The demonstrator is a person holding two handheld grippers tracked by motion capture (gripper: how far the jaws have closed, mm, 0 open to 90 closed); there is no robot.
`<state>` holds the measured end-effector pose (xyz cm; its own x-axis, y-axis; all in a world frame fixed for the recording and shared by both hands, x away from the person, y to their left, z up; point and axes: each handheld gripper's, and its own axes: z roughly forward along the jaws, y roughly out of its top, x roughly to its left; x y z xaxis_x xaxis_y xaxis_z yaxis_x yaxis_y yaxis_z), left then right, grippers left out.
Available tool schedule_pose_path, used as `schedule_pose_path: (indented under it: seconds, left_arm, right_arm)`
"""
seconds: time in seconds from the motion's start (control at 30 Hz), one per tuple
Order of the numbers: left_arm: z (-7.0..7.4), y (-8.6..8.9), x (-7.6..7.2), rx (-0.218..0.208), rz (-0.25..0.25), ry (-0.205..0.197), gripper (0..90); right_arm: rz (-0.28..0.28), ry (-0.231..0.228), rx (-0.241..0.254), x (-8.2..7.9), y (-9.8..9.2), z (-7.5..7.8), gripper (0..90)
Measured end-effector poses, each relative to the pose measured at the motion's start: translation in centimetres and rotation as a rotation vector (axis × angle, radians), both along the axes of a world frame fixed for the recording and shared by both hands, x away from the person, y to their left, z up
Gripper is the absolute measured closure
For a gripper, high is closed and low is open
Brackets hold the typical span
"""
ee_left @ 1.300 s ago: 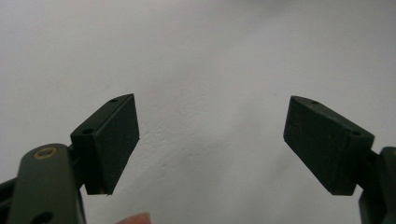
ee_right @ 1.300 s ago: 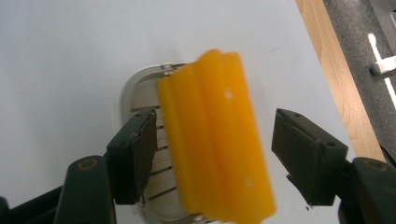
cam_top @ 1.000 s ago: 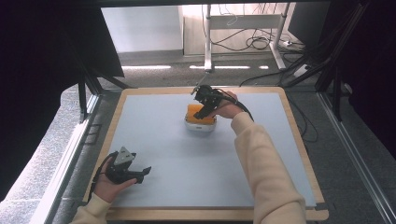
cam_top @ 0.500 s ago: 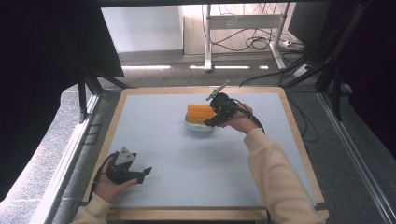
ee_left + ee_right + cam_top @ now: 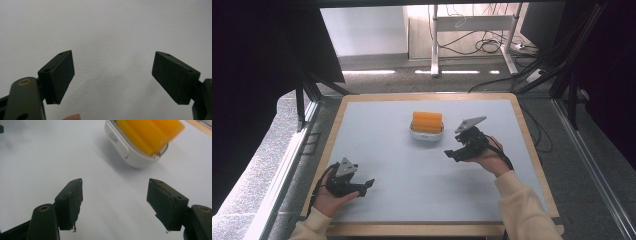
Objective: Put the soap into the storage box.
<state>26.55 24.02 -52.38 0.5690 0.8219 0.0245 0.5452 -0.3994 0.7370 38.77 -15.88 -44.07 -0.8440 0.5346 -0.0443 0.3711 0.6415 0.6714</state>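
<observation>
The block [image 5: 427, 121] is bright orange with ridged stripes, sitting in a white dish [image 5: 426, 135]. Table top [image 5: 412, 170] is pale grey with a light wood rim, and both grippers are black.

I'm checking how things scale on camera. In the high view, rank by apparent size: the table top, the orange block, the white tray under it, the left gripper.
1. table top
2. left gripper, nearer the camera
3. orange block and white tray: too alike to rank

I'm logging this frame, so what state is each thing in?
Left gripper: open, empty, low over the table.
Right gripper: open, empty, apart from the dish.
White dish: upright on the table, filled.
Orange block: sitting in the dish, sticking up above its rim.
</observation>
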Motion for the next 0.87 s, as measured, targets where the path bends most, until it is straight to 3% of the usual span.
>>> schedule_pose_path:
  seconds: [0.2, 0.33, 0.4, 0.57, 0.67, 0.77, 0.87]
  left_arm:
    - [0.0, -0.1, 0.0, 0.006, 0.004, 0.000, 18.1]
    - [0.0, -0.2, -0.1, 0.010, 0.003, -0.001, 18.0]
    - [0.0, -0.1, -0.2, 0.011, 0.004, -0.002, 18.1]
    - [0.0, 0.0, -0.1, 0.010, 0.014, 0.000, 18.1]
    - [0.1, 0.0, -0.1, 0.010, 0.015, -0.004, 18.1]
    - [0.2, 0.0, 0.0, 0.002, 0.020, -0.003, 18.1]
    - [0.2, -0.2, 0.2, 0.002, 0.021, 0.001, 18.1]
  right_arm:
    - [-0.065, -0.005, 0.023, -3.0, -3.4, -2.0, 27.4]
    - [-0.117, 0.006, 0.066, -4.4, -5.7, -3.0, 27.3]
    - [-0.149, -0.016, 0.079, -4.9, -6.6, -3.7, 27.9]
    - [-0.201, -0.056, 0.096, -5.0, -7.5, -4.4, 28.6]
    - [-0.202, -0.076, 0.107, -5.0, -7.3, -4.5, 28.5]
    - [-0.200, -0.137, 0.116, -5.3, -7.3, -4.5, 28.6]
    - [-0.188, -0.141, 0.133, -5.4, -7.4, -4.6, 28.1]
